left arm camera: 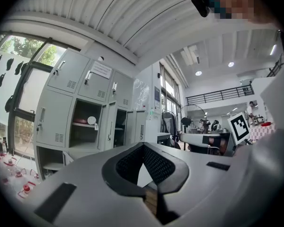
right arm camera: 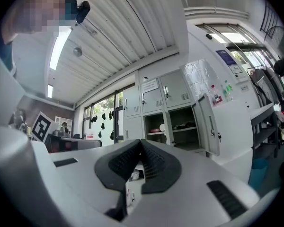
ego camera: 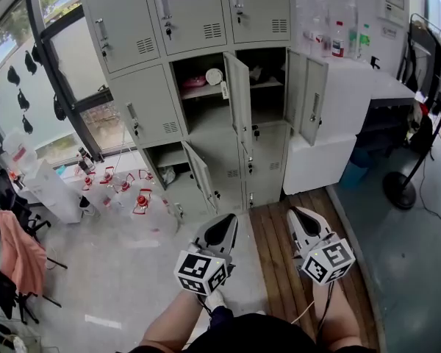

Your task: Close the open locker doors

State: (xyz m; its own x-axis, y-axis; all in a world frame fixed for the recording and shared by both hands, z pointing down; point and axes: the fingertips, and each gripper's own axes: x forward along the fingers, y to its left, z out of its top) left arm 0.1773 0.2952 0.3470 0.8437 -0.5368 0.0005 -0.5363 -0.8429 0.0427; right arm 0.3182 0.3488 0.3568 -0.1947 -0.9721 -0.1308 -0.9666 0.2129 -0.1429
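A bank of grey lockers (ego camera: 198, 72) stands ahead, well beyond both grippers. Three of its doors hang open: the middle-row centre door (ego camera: 237, 98), the middle-row right door (ego camera: 309, 98) and a bottom-row door (ego camera: 201, 173). The open centre compartment holds a pink thing and a white round thing. My left gripper (ego camera: 226, 225) and right gripper (ego camera: 300, 218) are side by side low in the head view, both shut and empty, pointing at the lockers. The lockers (left arm camera: 80, 112) appear past the left gripper (left arm camera: 143, 145), and the open right door (right arm camera: 209, 124) past the right gripper (right arm camera: 141, 142).
Several small red-and-clear items (ego camera: 125, 186) lie on the floor left of the lockers. A white cabinet (ego camera: 353, 109) with bottles (ego camera: 338, 39) on top stands right of them. A wooden floor strip (ego camera: 279, 248) runs underfoot. A stand's round base (ego camera: 400, 190) sits at right, a pink cloth (ego camera: 18, 252) at left.
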